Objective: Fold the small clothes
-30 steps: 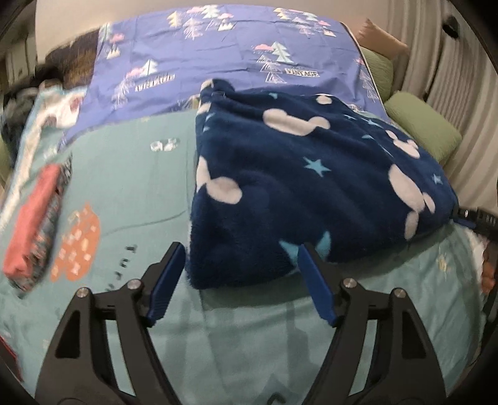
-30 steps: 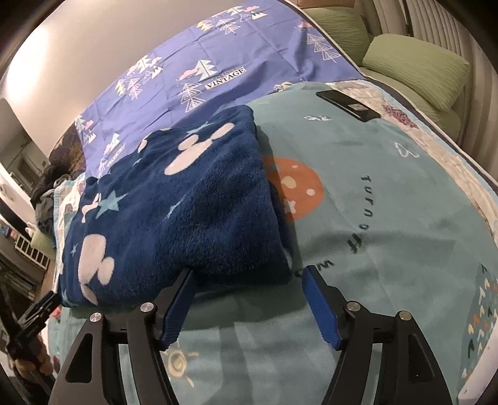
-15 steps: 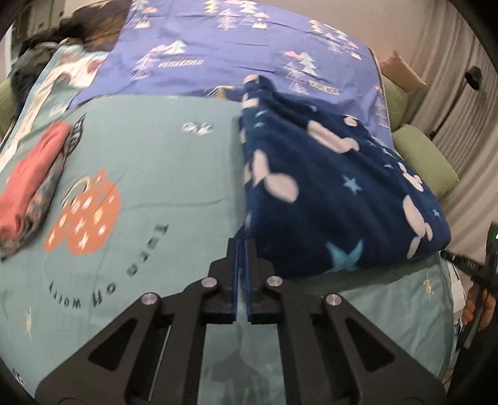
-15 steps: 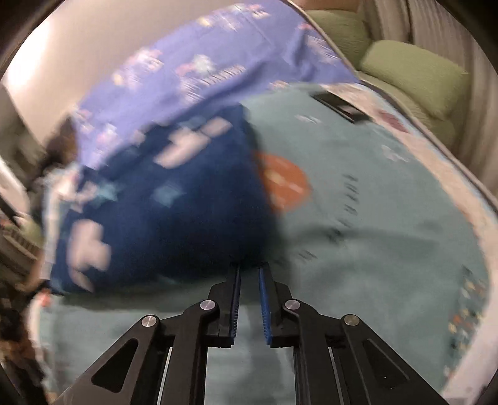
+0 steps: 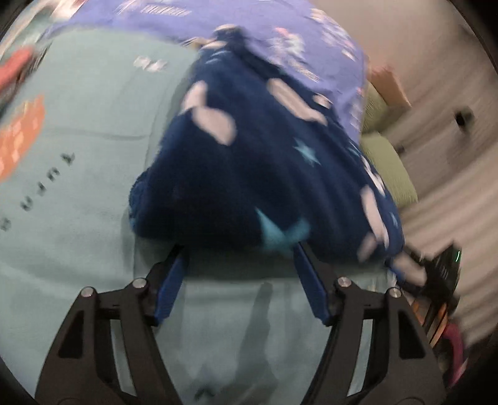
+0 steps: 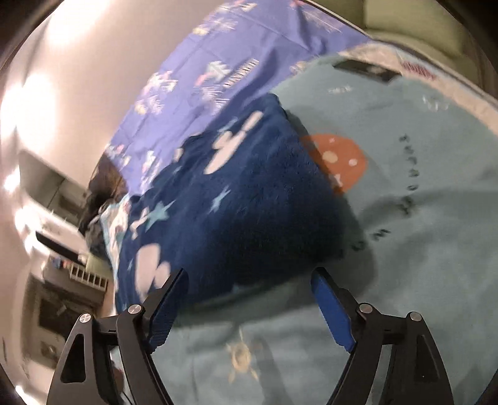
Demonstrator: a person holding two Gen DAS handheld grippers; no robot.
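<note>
A folded dark blue fleece garment (image 5: 264,174) with white shapes and pale stars lies on the teal bedspread (image 5: 77,162). My left gripper (image 5: 239,252) sits at its near edge close to the left corner, its jaws opening. The blue pads stand apart and press on nothing, and the fleece edge lies just ahead of the tips. In the right wrist view the same garment (image 6: 249,202) fills the middle. My right gripper (image 6: 249,274) is at its near edge by the right corner. Its jaws are also opening, with the fleece edge just between the tips, untouched by the pads.
A purple sheet (image 5: 280,28) with tree prints covers the far side of the bed. A pink folded cloth (image 5: 15,65) lies far left. Green cushions (image 5: 386,162) line the right side. A black phone (image 6: 364,70) rests on the bedspread (image 6: 420,218). Shelving (image 6: 62,280) stands at the left.
Both grippers were open a second ago, shut half a second ago, and stand open again now. Both views have rolled, and the left gripper has dropped closer to the fleece edge.
</note>
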